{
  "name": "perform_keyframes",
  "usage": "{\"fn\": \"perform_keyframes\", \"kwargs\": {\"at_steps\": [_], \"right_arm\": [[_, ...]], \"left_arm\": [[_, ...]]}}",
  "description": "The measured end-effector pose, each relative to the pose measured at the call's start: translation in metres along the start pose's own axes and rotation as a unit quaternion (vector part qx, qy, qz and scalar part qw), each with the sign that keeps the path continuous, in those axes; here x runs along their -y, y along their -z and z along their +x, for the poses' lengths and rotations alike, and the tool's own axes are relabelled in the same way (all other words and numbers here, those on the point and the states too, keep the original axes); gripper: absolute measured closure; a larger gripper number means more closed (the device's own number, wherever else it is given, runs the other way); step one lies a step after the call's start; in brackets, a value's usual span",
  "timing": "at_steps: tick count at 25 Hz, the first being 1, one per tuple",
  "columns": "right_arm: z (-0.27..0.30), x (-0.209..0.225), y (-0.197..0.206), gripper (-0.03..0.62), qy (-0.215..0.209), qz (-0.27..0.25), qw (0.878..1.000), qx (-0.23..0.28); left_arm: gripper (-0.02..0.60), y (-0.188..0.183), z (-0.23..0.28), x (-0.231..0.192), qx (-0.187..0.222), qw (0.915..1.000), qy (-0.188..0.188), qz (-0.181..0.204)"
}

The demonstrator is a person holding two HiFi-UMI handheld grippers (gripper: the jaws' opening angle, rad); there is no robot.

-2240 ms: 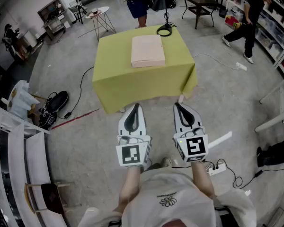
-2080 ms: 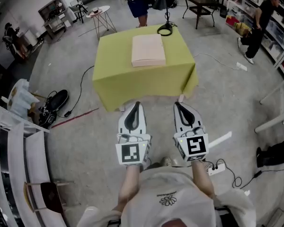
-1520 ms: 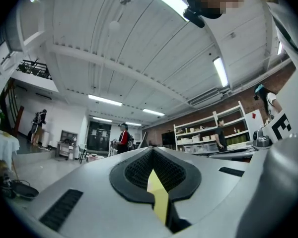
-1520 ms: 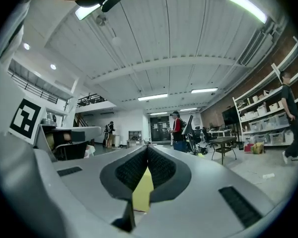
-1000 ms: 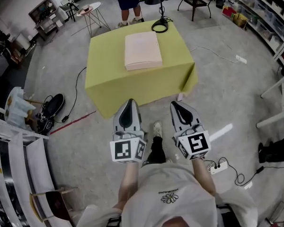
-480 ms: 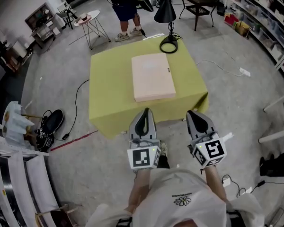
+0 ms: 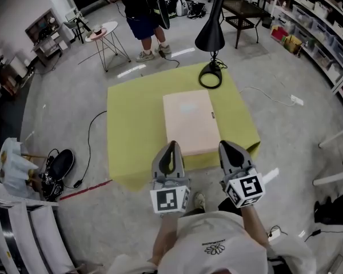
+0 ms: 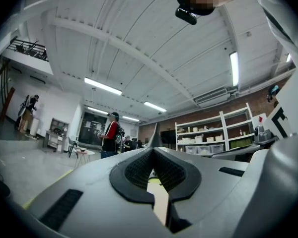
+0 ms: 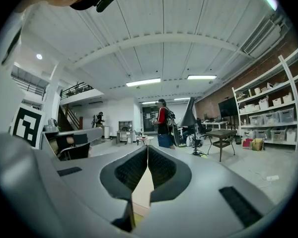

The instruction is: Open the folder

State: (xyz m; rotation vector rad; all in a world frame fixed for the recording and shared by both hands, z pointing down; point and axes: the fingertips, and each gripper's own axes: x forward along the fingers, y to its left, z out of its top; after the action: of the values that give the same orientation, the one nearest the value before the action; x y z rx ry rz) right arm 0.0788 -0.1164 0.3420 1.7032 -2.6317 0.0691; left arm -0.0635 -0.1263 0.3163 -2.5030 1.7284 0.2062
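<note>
A pale pink folder (image 7: 188, 119) lies flat and closed on a table under a yellow-green cloth (image 7: 131, 130). Both grippers are held side by side at the table's near edge, pointing across it. In the head view my left gripper (image 7: 171, 144) overlaps the folder's near left corner and my right gripper (image 7: 227, 144) its near right corner. Neither visibly touches it. In the gripper views the left gripper (image 8: 152, 144) and the right gripper (image 9: 147, 148) are shut with nothing between their pads. A strip of the folder (image 9: 140, 187) shows below the jaws.
A black desk lamp (image 7: 210, 39) stands on the table's far right corner. A person (image 7: 138, 7) stands beyond the table beside a small round table (image 7: 100, 33). Shelving (image 7: 323, 21) lines the right side. Cables and a bag (image 7: 54, 167) lie on the floor at the left.
Both grippers have moved forward together, from over the bare floor up to the table's near edge. The table and folder now look closer. The jaws stayed shut.
</note>
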Motion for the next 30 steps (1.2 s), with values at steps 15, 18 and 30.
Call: {"fn": "perform_keyframes", "kwargs": {"at_steps": [15,18,30], "right_arm": [[0.032,0.017,-0.009,0.58,0.004,0.02,1.0,0.019],[0.034,0.022,-0.014,0.58,0.001,0.021,1.0,0.02],[0.051,0.039,-0.014,0.58,-0.02,0.041,0.999,0.027]], "left_arm": [[0.566,0.016,0.018,-0.02,-0.021,0.999,-0.014,-0.036],[0.566,0.012,0.023,-0.019,-0.022,0.9984,-0.021,-0.048],[0.566,-0.001,0.039,-0.031,0.015,0.9912,-0.024,-0.129]]}}
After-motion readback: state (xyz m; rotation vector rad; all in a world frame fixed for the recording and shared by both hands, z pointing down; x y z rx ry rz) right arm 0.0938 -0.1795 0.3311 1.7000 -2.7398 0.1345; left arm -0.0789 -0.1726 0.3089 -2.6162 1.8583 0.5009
